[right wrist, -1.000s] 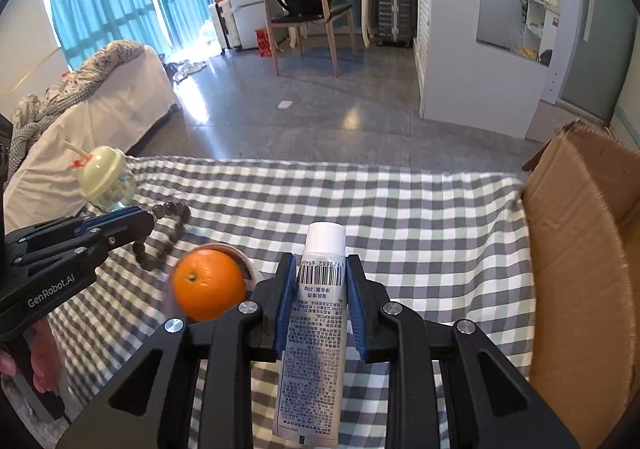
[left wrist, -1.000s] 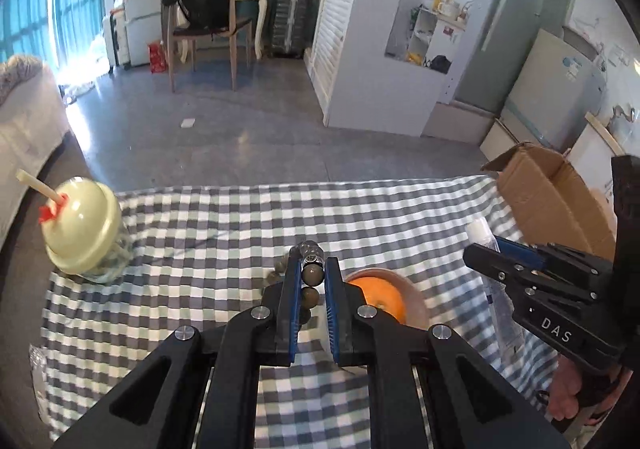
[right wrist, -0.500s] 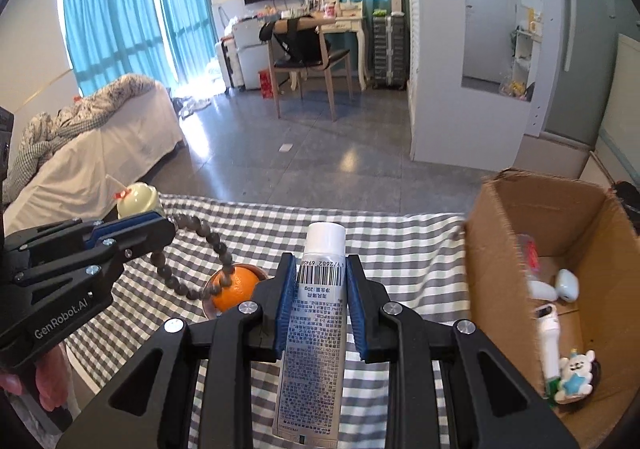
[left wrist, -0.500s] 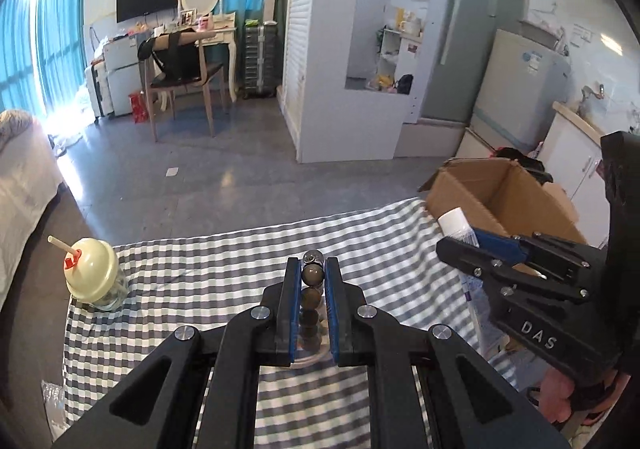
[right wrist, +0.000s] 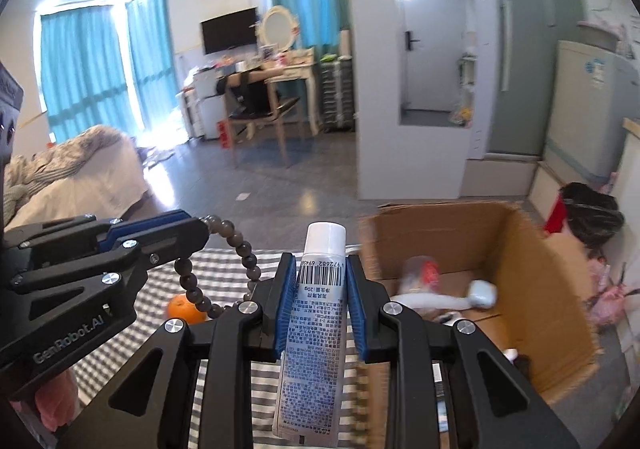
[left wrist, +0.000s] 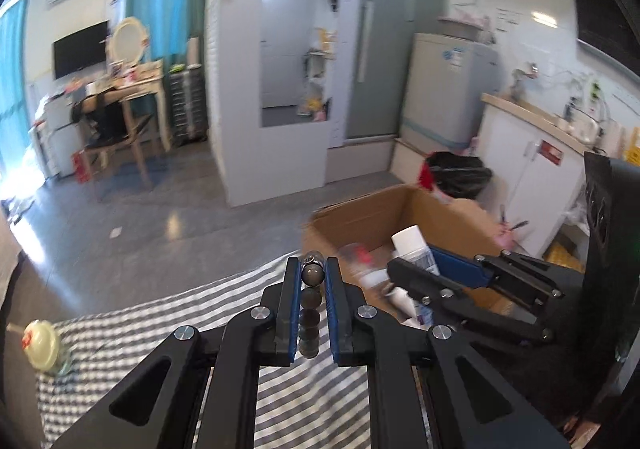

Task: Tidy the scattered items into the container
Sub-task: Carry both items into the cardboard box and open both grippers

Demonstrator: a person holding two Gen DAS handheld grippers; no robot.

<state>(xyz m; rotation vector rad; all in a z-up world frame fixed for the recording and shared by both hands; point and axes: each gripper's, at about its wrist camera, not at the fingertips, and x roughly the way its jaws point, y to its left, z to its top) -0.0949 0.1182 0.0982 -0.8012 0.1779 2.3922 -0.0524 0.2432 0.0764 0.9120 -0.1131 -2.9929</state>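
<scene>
My left gripper (left wrist: 312, 269) is shut on a dark bead bracelet (left wrist: 311, 275), held in the air over the checked table's right end; the bracelet's loop hangs below it in the right wrist view (right wrist: 240, 245). My right gripper (right wrist: 320, 265) is shut on a white tube (right wrist: 316, 313) with a barcode and white cap, held beside the open cardboard box (right wrist: 528, 269). In the left wrist view the right gripper (left wrist: 400, 269) and tube (left wrist: 412, 245) hover over the box (left wrist: 360, 217). The box holds several small items.
An orange (right wrist: 186, 309) sits on the grey checked tablecloth (right wrist: 160, 301). A lidded cup with a straw (left wrist: 40, 345) stands at the table's far left. A black rubbish bag (right wrist: 592, 209) lies behind the box. Floor and furniture lie beyond.
Both grippers have risen and swung right toward the box, carrying the bracelet and the tube. The bracelet left the table by the orange. The box now fills more of both views.
</scene>
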